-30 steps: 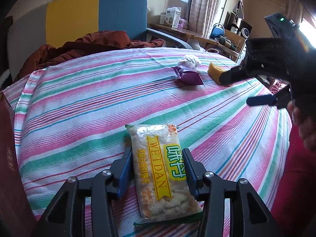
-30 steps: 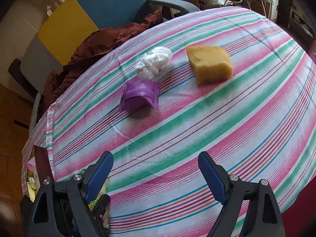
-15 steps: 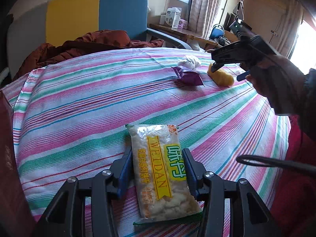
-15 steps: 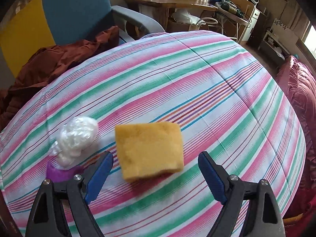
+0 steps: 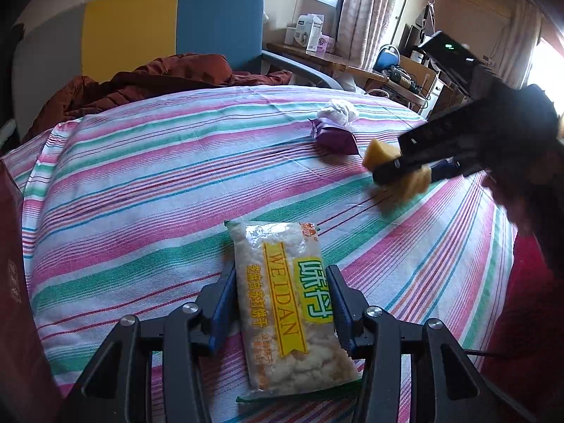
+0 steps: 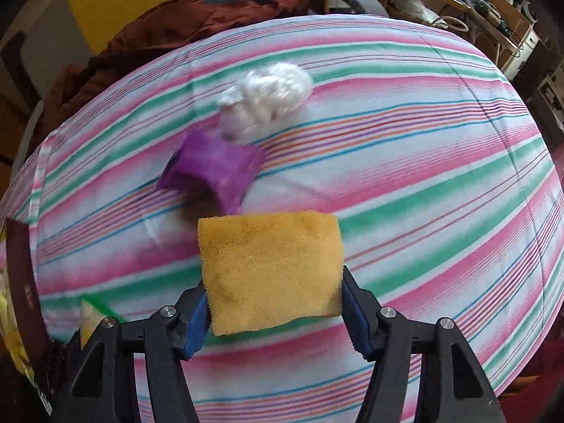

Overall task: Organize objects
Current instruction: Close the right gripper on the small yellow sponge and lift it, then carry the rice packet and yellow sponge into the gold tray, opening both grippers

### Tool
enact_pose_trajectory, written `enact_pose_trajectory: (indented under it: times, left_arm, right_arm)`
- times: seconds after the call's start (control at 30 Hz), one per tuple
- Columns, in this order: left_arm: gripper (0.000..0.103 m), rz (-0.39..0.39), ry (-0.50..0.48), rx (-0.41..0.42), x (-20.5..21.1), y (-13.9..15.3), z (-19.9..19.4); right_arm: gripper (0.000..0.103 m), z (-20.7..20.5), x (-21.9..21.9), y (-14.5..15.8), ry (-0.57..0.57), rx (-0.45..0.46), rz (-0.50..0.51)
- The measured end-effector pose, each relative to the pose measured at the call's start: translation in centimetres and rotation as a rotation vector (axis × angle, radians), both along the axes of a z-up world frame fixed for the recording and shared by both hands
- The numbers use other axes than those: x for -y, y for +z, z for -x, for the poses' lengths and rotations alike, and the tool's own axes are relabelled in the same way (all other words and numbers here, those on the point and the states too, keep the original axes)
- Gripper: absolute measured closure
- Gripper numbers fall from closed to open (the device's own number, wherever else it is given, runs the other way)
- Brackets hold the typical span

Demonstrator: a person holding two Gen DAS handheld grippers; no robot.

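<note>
My left gripper [image 5: 280, 299] is shut on a clear snack packet [image 5: 287, 303] with a yellow WEIDAN label, held low over the striped tablecloth [image 5: 141, 190]. My right gripper [image 6: 271, 296] is shut on a yellow sponge [image 6: 269, 268] and holds it above the cloth; the sponge also shows in the left wrist view [image 5: 379, 153], lifted between the right gripper's fingers [image 5: 391, 171]. A purple packet [image 6: 213, 169] and a white crumpled plastic bag [image 6: 268, 97] lie together on the cloth beyond the sponge.
A dark red box [image 5: 14, 282] stands at the table's left edge. A chair with a yellow and blue back [image 5: 169, 24] holds a brown jacket [image 5: 158, 77] behind the table. A cluttered desk [image 5: 352, 63] is at the back right.
My right gripper has closed on the yellow sponge and lifted it toward the near side of the table. My left gripper and the snack packet have not moved.
</note>
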State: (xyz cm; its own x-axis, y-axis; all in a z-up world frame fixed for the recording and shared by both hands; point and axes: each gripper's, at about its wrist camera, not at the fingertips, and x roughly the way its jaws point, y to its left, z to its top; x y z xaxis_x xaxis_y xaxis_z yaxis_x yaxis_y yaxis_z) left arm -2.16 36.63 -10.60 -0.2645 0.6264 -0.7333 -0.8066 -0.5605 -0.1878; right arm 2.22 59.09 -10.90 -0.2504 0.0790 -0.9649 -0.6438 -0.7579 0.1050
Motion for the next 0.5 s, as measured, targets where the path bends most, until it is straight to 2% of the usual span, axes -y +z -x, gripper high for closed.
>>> enact_pose_trajectory:
  times: [0.17,0.27,0.5]
  left_arm:
    - [0.054,-0.001,0.000,0.001,0.0,0.0,0.0]
    - [0.055,0.006,0.002,-0.008,-0.1,0.0,-0.1]
    - [0.056,0.040,0.009,-0.048,-0.3,0.2,-0.7]
  right_arm:
    - [0.038,-1.2,3.6,-0.6,0.015,-0.019,0.014]
    - [0.038,-1.1,3.9,-0.2,0.020,-0.016,-0.050]
    - [0.038,-0.3,3.9,-0.1,0.049,0.015,-0.128]
